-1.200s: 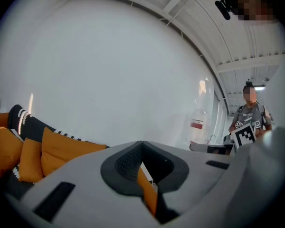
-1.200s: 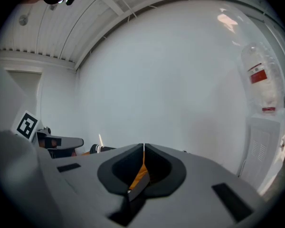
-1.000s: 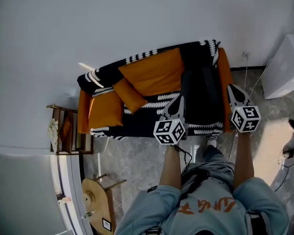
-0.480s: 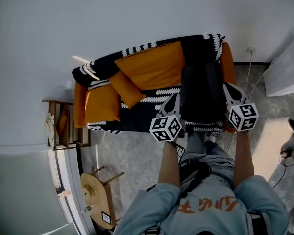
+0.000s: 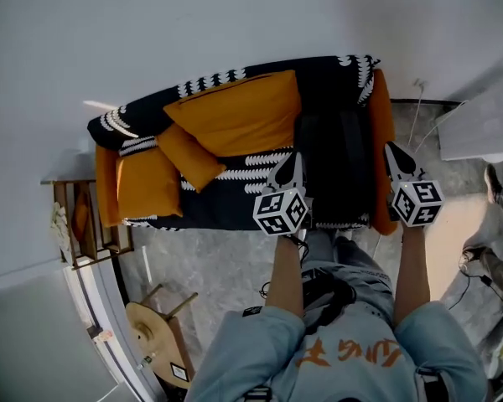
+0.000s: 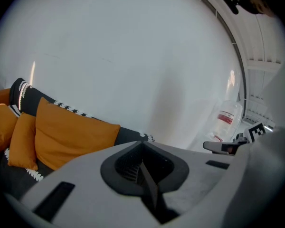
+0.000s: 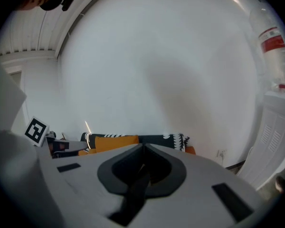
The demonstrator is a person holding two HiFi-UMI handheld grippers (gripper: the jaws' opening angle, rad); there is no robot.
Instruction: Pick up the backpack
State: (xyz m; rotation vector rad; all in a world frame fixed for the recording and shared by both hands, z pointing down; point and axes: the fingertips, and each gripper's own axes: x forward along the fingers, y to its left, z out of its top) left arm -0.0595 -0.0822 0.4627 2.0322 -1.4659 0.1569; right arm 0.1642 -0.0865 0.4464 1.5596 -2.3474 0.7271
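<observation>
Task is barely begun, nothing grasped yet. The black backpack (image 5: 339, 162) lies flat on the sofa (image 5: 226, 203), at the sofa's right end in the head view, between the big orange cushion (image 5: 235, 115) and the sofa's orange right arm. No strap or handle can be picked out; it's too dark against the black throw.

The left gripper (image 5: 292, 157) is over the sofa's front edge, approx mid-seat. Its jaws are pressed together w/ nothing btwn them.

The right gripper (image 5: 394, 151) is at the sofa's right arm, front corner. Its jaws are also together and empty.

The pack sits btwn those two spots, and neither gripper looks to be touching it. Both gripper views show mostly white wall above the sofa, and the pack isn't in them.

Done, judging by the pos.: the person stands at the sofa w/ both grippers lined up either side of the load.

Left to do, prob.:
- open the jaws
- drop onto a strap, top handle or the pack's edges
- clamp
- lift it clear of the sofa seat
</observation>
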